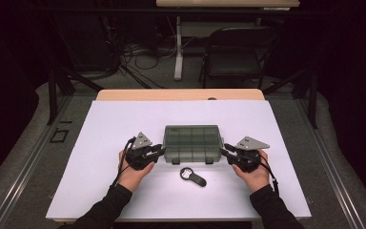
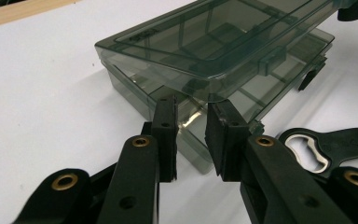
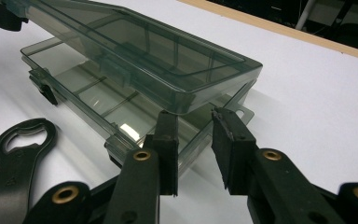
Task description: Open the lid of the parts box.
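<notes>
Between the left gripper's (image 2: 189, 140) black pads (image 2: 164, 137), a moderate gap, nothing clamped, tips just at the near left corner of the smoked clear compartment box (image 1: 192, 143). Same on the right gripper (image 3: 193, 149): jaws part open, empty, tips by the box's near right corner. Lid (image 2: 223, 35) lifted at its front edge, hovering ajar over the base (image 3: 98, 98), front latches (image 2: 310, 77) undone and hanging. Box seated mid-worktop, a little toward the near edge of the white worktop (image 1: 100, 191), flanked by both hands. Black bottle opener (image 1: 193, 176) lying just in front of the box, apart from it, between the grippers. Judged step: raising the lid fully open. Best done by catching the lid's front rim at both corners evenly, lifting in step so the hinge doesn't twist, keeping the base from sliding back, staying clear of the opener
</notes>
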`<control>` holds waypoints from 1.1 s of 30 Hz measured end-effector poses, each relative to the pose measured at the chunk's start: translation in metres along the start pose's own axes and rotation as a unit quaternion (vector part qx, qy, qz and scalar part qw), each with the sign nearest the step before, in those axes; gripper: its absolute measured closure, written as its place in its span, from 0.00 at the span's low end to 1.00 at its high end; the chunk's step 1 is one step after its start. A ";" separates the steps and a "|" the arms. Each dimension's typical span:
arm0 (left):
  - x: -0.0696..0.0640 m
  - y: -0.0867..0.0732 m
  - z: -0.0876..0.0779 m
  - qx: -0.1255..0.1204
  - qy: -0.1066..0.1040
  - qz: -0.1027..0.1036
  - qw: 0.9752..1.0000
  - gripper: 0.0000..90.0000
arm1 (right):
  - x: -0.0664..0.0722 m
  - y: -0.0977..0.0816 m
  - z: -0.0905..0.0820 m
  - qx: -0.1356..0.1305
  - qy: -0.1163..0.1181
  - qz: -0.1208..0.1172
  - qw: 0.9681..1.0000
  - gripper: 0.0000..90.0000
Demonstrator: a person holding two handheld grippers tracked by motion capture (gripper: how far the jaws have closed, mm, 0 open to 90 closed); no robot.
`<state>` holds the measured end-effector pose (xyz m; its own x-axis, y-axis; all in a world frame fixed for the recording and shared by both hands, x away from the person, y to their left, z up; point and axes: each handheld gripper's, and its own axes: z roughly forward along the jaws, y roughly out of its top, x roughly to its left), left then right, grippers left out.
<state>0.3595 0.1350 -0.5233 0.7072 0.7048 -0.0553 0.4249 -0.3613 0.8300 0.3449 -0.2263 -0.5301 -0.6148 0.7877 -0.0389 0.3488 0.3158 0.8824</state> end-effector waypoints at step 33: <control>-0.008 0.016 -0.006 -0.024 0.036 0.023 0.999 0.83 | 0.004 0.018 0.000 -0.025 -0.033 0.004 0.999 0.85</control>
<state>0.3576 0.1274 -0.5068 0.6821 0.7309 0.0227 0.3643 -0.3666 0.8561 0.3488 -0.2171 -0.5143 -0.5636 0.8238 -0.0602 0.3165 0.2828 0.9055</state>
